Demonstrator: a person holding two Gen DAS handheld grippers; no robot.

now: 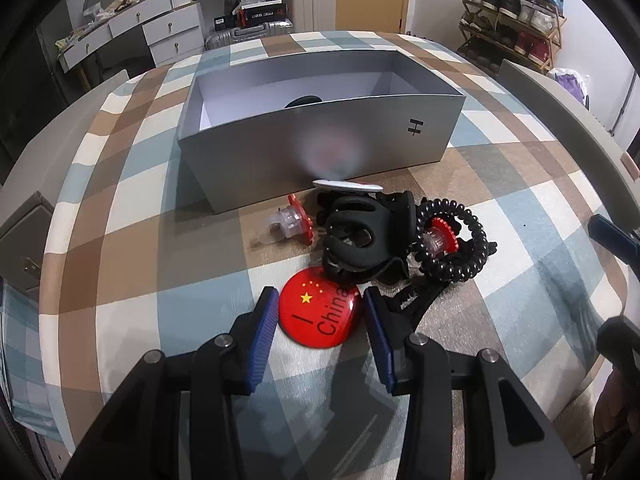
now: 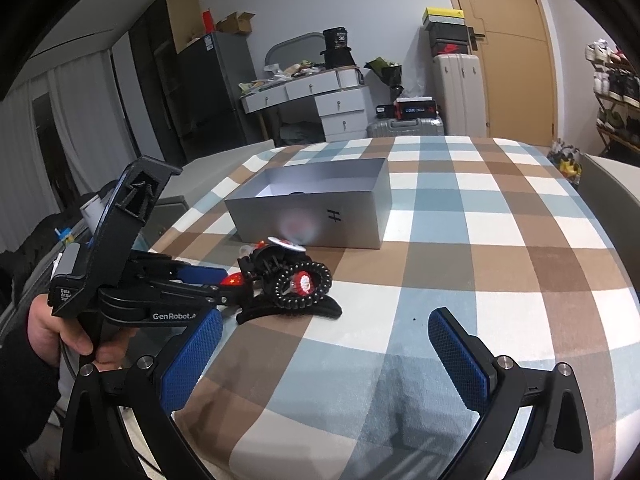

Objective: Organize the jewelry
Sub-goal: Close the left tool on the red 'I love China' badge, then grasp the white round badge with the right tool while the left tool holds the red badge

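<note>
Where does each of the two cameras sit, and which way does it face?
Left wrist: on the left gripper, looking steeply down along its blue fingers, which flank the red badge; the grey box lies beyond.
Right wrist: on the right gripper, jaws wide, facing across the checked tablecloth; a hand holding the left gripper shows at the left.
Shared: badge, box, black hair claw, coiled hair tie.

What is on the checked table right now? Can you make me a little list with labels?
table cover: checked cloth
box: grey box, open top, something dark inside
badge: red round badge, flat on the cloth between the left gripper pads, contact unclear
pile: black hair claw beside a black coil hair tie
small bits: clear and red pieces
right gripper: wide open, empty
</note>
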